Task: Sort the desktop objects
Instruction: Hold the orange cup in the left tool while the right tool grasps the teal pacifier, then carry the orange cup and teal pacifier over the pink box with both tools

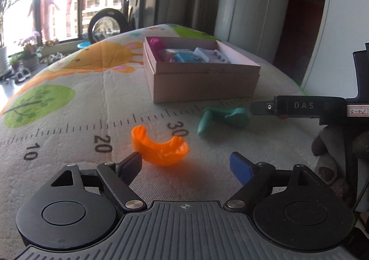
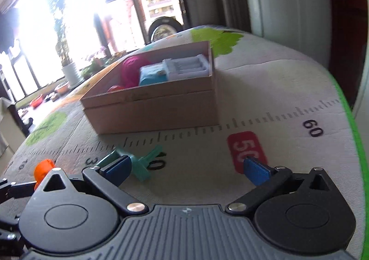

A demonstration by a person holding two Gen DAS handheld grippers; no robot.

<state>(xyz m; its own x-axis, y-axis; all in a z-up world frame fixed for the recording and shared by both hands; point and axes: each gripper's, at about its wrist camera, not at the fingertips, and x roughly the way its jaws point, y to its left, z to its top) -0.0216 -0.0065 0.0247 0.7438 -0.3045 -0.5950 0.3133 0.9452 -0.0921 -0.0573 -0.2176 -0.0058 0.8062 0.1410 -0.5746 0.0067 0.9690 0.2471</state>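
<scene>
Left gripper (image 1: 185,162): jaws spread, nothing held; orange piece (image 1: 159,148) by its 10 o'clock finger
Right gripper (image 2: 186,167): open, empty; teal piece (image 2: 138,163) at its 9 o'clock
Box (image 1: 203,84): 12 o'clock

My left gripper (image 1: 185,164) is open over the mat (image 1: 69,121), orange curved piece (image 1: 159,148) just by its left fingertip, not gripped. Teal piece (image 1: 221,119) farther right; cardboard box (image 1: 200,82) with toys beyond. Right gripper (image 1: 260,107) pokes in from the right.

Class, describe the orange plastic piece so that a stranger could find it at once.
Start at the open cardboard box on the printed play mat. Come forward to the ruler marks between 20 and 30. There lies the curved orange plastic piece, the only orange thing; its neighbour is a teal plastic piece.
</scene>
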